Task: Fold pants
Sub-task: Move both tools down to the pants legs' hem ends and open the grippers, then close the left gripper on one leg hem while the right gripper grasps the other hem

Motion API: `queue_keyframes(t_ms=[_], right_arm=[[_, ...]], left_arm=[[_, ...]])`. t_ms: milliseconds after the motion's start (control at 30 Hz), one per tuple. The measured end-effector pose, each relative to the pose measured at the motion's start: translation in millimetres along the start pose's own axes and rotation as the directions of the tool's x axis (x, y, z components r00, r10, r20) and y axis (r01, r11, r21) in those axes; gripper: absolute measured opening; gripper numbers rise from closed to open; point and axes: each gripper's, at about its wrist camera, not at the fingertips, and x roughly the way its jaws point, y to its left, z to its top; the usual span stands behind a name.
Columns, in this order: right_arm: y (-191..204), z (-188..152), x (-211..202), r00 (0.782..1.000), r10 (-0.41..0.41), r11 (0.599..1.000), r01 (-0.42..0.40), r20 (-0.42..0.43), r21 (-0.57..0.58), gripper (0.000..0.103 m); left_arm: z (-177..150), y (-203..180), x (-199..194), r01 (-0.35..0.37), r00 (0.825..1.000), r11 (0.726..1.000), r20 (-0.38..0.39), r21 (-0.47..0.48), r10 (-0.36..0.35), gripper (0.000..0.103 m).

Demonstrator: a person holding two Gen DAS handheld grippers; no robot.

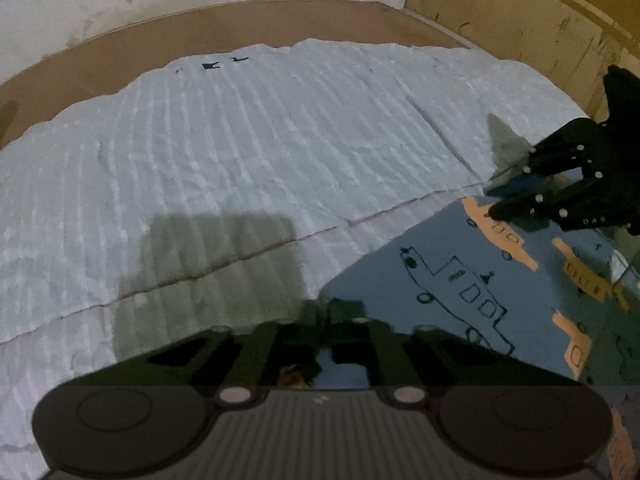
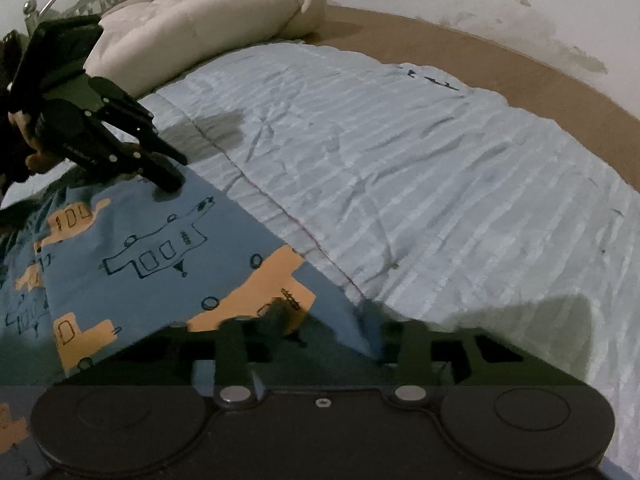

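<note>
as both grippers sit at the pants (image 2: 160, 248) hem edge | left gripper (image 2: 170, 170) closed on cloth | right gripper (image 1: 494, 204) pinching cloth | pants run back toward holder

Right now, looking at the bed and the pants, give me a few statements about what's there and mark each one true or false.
1. The pants are blue with orange and outlined vehicle prints. True.
2. The pants lie on a dark red sheet. False: the sheet under them is pale blue with ribbed stripes.
3. The left hand-held gripper has its tips down at a corner of the pants. True.
4. A pale rolled quilt sits at the far end of the bed. True.
5. The right hand-held gripper hangs high above the bed, far from the pants. False: its tips are down at the pants' edge.
</note>
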Motion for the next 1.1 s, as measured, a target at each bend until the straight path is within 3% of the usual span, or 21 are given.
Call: queue_keyframes(t_ms=[100,233,333,433,567,700,733,767,800,833,867,1000,1100], right_arm=[[13.7,2.9,-4.6,0.999,-0.041,0.997,0.041,0.008,-0.066,0.002],[24.2,15.9,-18.6,0.989,-0.121,0.987,0.129,0.082,-0.096,0.001],[31.9,31.3,-25.5,0.96,-0.223,0.964,0.243,0.17,-0.111,0.001],[44.3,45.1,-14.7,0.915,-0.319,0.92,0.361,0.247,-0.149,0.001],[48.7,52.3,23.0,0.911,-0.357,0.906,0.391,0.206,-0.16,0.001],[44.8,47.2,48.4,0.925,-0.35,0.916,0.37,0.145,-0.153,0.002],[43.1,45.7,49.1,0.929,-0.342,0.921,0.361,0.141,-0.145,0.002],[41.9,44.5,49.5,0.934,-0.33,0.928,0.348,0.14,-0.134,0.003],[40.6,44.4,49.4,0.937,-0.32,0.934,0.337,0.142,-0.12,0.006],[37.5,44.4,46.4,0.941,-0.305,0.942,0.321,0.149,-0.101,0.009],[36.1,45.6,45.3,0.945,-0.288,0.949,0.303,0.158,-0.082,0.017],[29.2,50.9,37.3,0.957,-0.215,0.976,0.217,0.196,0.014,0.058],[26.1,55.6,41.5,0.963,-0.195,0.981,0.19,0.189,0.043,0.063]], left_arm=[[1.0,-8.7,-13.3,-0.065,0.996,0.998,0.053,-0.007,0.065,0.0],[6.3,-11.6,-38.4,-0.156,0.973,0.987,0.162,-0.048,0.162,0.0],[11.3,-9.6,-50.3,-0.236,0.936,0.969,0.25,-0.078,0.248,0.0],[16.0,-0.5,-45.1,-0.288,0.916,0.949,0.252,-0.132,0.313,0.0],[11.6,13.1,-19.9,-0.297,0.927,0.941,0.189,-0.159,0.325,0.0],[0.0,27.3,-10.4,-0.22,0.95,0.956,0.179,-0.192,0.255,0.002],[-1.9,30.9,-10.3,-0.204,0.955,0.959,0.177,-0.199,0.24,0.01],[-3.6,34.6,-12.2,-0.188,0.957,0.961,0.18,-0.203,0.225,0.029],[-6.0,39.1,-14.5,-0.182,0.958,0.962,0.184,-0.203,0.22,0.043],[-5.5,42.6,-14.8,-0.186,0.956,0.961,0.188,-0.206,0.225,0.068],[-7.1,47.1,-18.1,-0.19,0.954,0.958,0.191,-0.213,0.232,0.08],[-13.8,65.6,-29.7,-0.156,0.962,0.954,0.178,-0.257,0.206,0.081],[-17.5,73.8,-33.6,-0.128,0.973,0.955,0.154,-0.268,0.174,0.073]])
